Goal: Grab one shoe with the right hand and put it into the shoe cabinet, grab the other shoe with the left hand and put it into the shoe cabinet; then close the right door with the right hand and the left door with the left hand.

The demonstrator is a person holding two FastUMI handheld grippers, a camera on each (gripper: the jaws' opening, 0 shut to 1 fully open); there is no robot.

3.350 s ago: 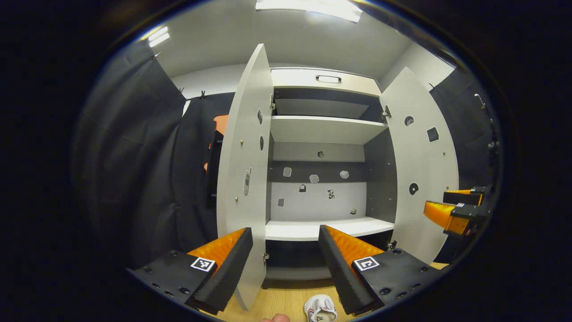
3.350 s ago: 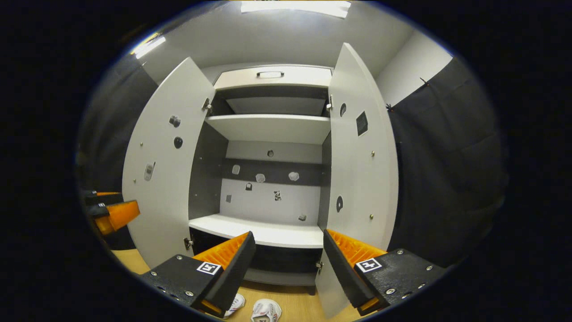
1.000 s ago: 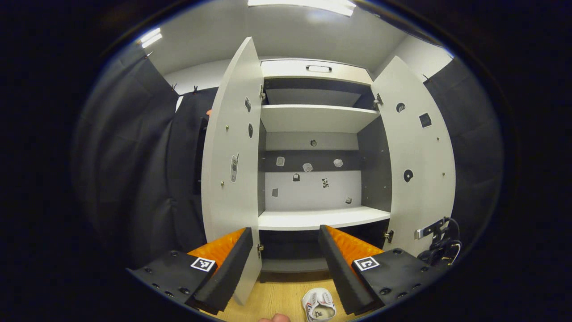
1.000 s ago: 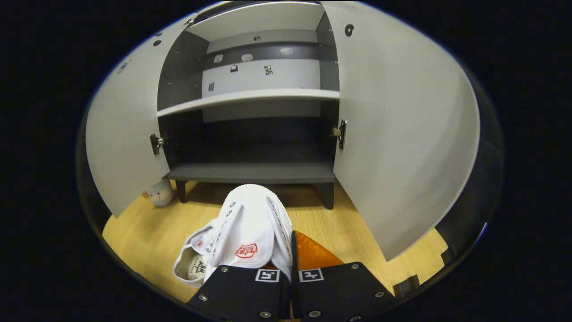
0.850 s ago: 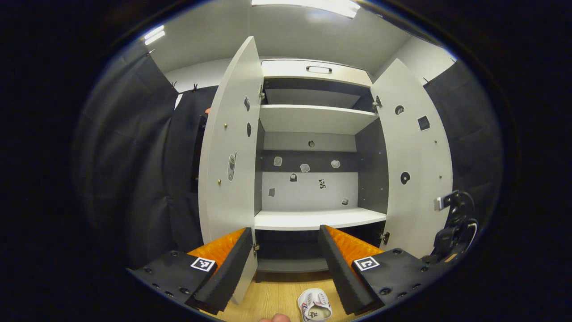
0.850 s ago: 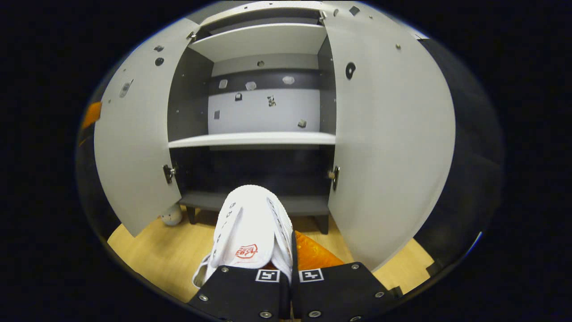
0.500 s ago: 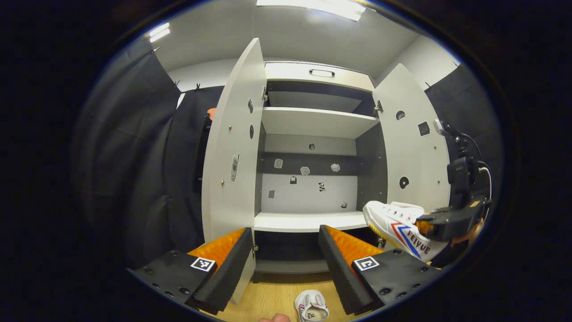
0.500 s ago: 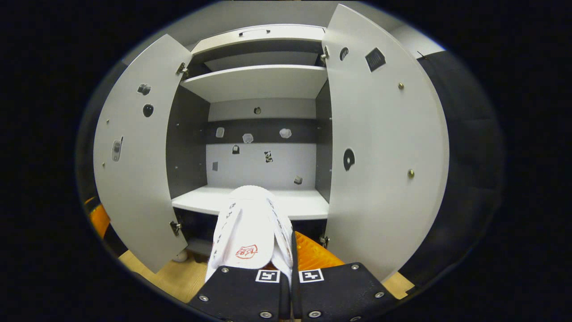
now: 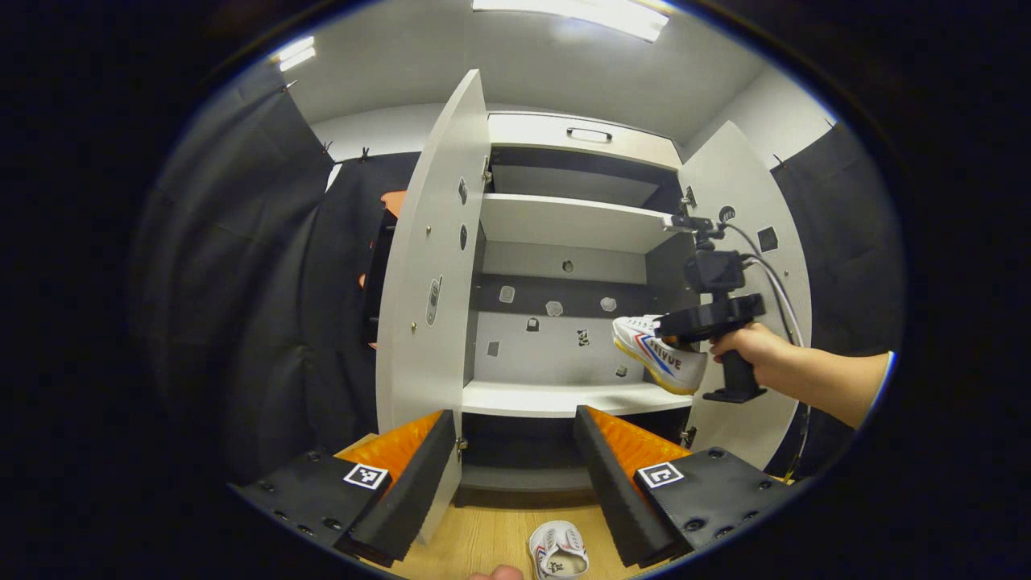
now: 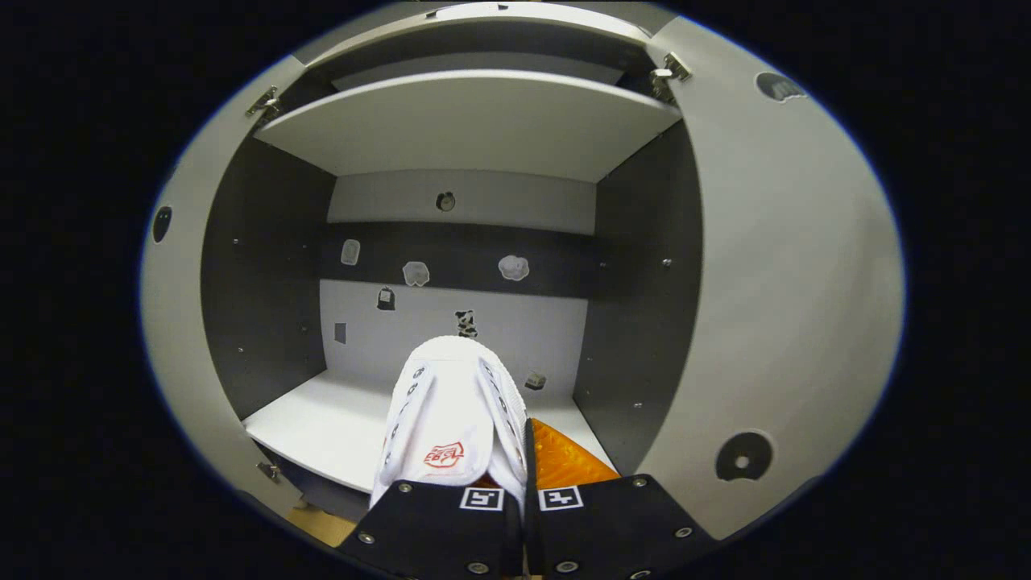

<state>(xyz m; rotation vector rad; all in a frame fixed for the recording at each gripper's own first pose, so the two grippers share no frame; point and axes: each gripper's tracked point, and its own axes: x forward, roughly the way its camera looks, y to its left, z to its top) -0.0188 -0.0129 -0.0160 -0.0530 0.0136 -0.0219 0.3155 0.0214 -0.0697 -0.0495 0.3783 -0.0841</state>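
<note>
We've got the first shoe [image 10: 451, 419] pinched in the right gripper [image 10: 522, 475], fingers closed on its collar and tongue, toe pointing into the shoe cabinet [image 10: 475, 121] above the white middle shelf [image 10: 322, 427]. In the left gripper view that shoe sits right of center, hanging over the shelf edge. It looks light and floppy canvas, so we'd grab the stiffer heel rim. The left gripper [image 9: 511, 451] is wide open, holding nothing, with the other shoe [image 9: 557, 552] on the floor at bottom center.
</note>
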